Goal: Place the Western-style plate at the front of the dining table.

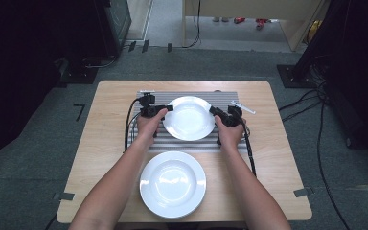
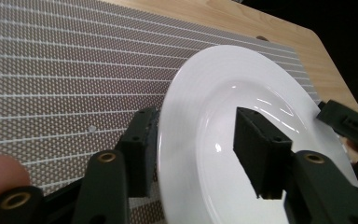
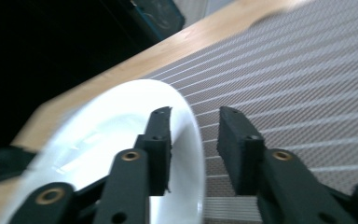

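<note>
High view: both tools, left tool (image 1: pixel 165 110) and right tool (image 1: pixel 217 114), straddle the plate (image 1: pixel 189 118) rim, unclamped.

far plate's (image 3: pixel 121 135) rim motion-blurred in right gripper view, near plate's (image 2: pixel 205 140) lower edge cut off in left gripper view

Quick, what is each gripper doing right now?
Left gripper: open, jaws straddling the rim of the far plate.
Right gripper: open, straddling the opposite rim, not clamped.
</note>
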The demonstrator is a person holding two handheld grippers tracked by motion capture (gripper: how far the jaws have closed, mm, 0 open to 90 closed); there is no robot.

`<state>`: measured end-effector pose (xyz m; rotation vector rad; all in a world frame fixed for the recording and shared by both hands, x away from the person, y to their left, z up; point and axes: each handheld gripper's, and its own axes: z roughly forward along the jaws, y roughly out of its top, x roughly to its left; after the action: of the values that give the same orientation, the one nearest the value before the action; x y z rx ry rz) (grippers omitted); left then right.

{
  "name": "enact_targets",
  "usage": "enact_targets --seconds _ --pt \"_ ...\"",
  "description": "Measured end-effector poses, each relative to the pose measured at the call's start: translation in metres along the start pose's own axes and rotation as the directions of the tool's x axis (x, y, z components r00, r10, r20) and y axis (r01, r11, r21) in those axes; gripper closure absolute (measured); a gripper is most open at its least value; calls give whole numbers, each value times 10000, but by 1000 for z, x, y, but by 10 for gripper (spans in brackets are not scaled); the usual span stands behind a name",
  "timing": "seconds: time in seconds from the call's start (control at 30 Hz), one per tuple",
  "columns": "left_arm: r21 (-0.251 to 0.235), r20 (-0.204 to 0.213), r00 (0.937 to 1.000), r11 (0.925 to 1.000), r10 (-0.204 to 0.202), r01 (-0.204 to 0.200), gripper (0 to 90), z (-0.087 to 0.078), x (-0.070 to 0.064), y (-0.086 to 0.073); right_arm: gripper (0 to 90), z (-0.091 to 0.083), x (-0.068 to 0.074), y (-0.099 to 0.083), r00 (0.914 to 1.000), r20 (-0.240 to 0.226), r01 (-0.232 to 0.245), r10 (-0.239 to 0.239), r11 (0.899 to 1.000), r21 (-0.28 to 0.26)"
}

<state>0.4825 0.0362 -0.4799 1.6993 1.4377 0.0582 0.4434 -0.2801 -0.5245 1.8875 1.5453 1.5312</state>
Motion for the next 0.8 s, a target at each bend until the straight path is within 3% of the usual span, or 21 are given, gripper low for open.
enact_targets --seconds 0.07,0.17,0.2,0.3,0.43,0.5,0.63,0.67,0.7,0.8 --pt "-72 -128 9994 9995 316 -317 443 -8 -1 0 577 -7 4 5 9984 244 516 -513 9986 -101" --pt "-265 -317 9980 9981 544 -553 359 -23 -2 0 568 -20 10 13 9891 617 1355 -1338 9905 -247" --pt "-322 -346 9977 9977 588 -599 330 -28 -1 0 573 -24 12 16 9899 485 1344 -1333 9907 -218" --pt "-471 -363 9966 9961 733 -750 282 -44 1 -4 454 -35 14 20 9860 365 1629 -1624 9866 -118" --pt "-551 -474 9945 9939 931 -957 213 -64 4 -12 420 -53 16 25 9714 586 2252 -2301 9710 798" --pt "-602 -330 9961 9947 816 -834 190 -73 5 -17 409 -61 14 25 9708 470 2320 -2354 9703 678" --pt "-662 -155 9946 9924 1029 -1037 140 -88 1 -25 334 -77 10 23 9702 383 2363 -2393 9691 703" --pt "-683 -285 9928 9906 1167 -1184 135 -92 -2 -28 320 -80 9 22 9712 342 2332 -2359 9700 688" --pt "-698 -412 9911 9891 1267 -1294 122 -93 -3 -30 285 -83 8 20 9670 246 2505 -2534 9643 859" --pt "-569 -929 9821 9839 1636 -1693 115 -97 -6 -40 288 -87 4 15 9660 319 2524 -2567 9623 1014"
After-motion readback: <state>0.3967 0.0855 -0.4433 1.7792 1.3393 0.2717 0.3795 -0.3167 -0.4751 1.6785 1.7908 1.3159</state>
